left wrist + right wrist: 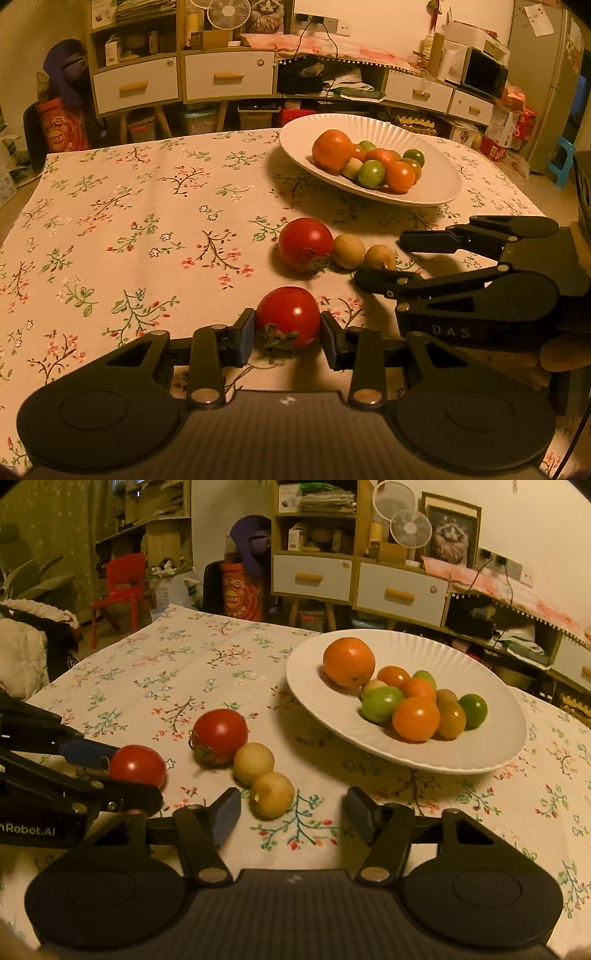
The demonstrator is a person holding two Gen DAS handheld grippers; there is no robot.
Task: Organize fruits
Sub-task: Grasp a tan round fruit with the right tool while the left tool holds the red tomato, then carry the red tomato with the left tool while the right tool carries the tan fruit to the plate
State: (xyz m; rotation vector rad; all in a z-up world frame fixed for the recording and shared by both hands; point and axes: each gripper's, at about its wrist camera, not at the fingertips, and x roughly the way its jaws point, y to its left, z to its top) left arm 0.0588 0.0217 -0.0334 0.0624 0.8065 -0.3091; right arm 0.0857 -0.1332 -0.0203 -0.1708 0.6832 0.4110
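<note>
Left gripper (287,334): blue pads clamped on glossy round red tomato (288,317), near edge of floral tablecloth (110,221). Right gripper (291,814): jaws apart, nothing between them; matte tan round fruit (272,794) just ahead, left of centre, second tan fruit (253,763) touching it, then second red tomato (220,735). Far right: ribbed white plate (480,753) holding smooth oranges and green fruits.
</note>
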